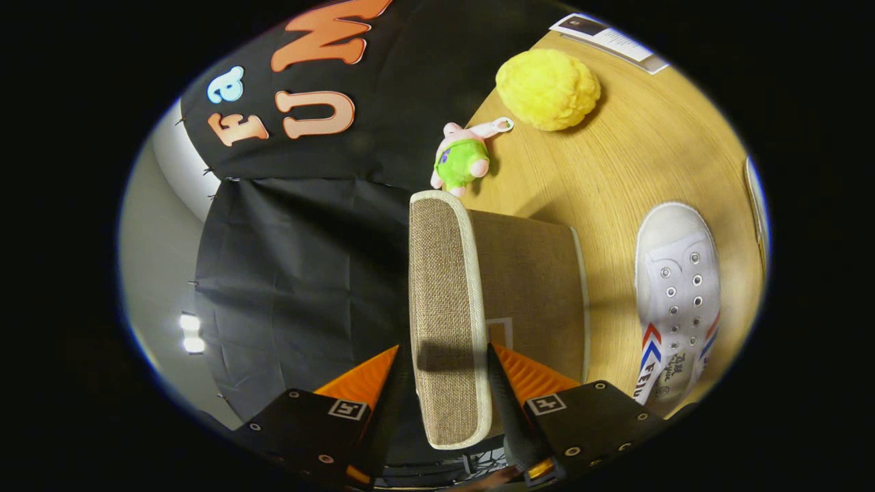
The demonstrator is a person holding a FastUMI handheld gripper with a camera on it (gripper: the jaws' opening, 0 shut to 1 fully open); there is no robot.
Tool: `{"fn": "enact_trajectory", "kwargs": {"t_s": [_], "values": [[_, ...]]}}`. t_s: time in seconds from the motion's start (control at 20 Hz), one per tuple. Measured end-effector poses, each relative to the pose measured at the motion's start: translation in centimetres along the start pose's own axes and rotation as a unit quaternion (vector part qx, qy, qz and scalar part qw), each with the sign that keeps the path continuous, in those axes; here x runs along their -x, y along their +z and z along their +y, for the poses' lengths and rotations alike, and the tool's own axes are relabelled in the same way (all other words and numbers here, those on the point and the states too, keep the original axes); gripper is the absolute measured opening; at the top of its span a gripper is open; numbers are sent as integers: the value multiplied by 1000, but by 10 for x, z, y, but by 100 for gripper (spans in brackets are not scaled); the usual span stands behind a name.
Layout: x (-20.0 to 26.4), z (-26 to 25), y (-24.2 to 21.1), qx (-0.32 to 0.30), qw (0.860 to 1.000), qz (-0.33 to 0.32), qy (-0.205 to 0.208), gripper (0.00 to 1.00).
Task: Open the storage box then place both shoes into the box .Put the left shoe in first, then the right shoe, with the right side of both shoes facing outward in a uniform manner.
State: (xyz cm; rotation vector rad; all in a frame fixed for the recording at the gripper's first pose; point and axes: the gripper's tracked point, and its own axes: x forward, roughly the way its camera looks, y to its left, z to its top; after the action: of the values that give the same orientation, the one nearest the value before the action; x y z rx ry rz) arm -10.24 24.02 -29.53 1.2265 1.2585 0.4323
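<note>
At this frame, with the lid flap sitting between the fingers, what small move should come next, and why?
Probably swing the woven lid further back from the storage box. The gripper looks shut on the lid's edge, which stands raised away from the box body, so the opening seems only partly clear. The white sneaker lies on the wooden table beside the box, not yet loaded.
</note>
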Motion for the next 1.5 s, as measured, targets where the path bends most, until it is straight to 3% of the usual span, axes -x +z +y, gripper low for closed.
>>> {"fn": "enact_trajectory", "kwargs": {"t_s": [0.05, 0.2, 0.3, 0.45, 0.6, 0.75, 1.1, 1.5], "values": [[0, 5, -1, 4, 1000, -4, 4, 67], [1, 21, 1, 4, 1000, -16, 13, 41], [2, 36, 2, 2, 1000, -20, 22, 29], [3, 71, 4, 3, 998, -24, 53, 20], [-1, 108, 3, 20, 996, -26, 82, 19], [-13, 133, -3, 69, 994, -25, 84, 19], [-72, 157, -37, 141, 989, 21, 44, 19], [-142, 195, -59, 216, 976, 24, 10, 19]]}}
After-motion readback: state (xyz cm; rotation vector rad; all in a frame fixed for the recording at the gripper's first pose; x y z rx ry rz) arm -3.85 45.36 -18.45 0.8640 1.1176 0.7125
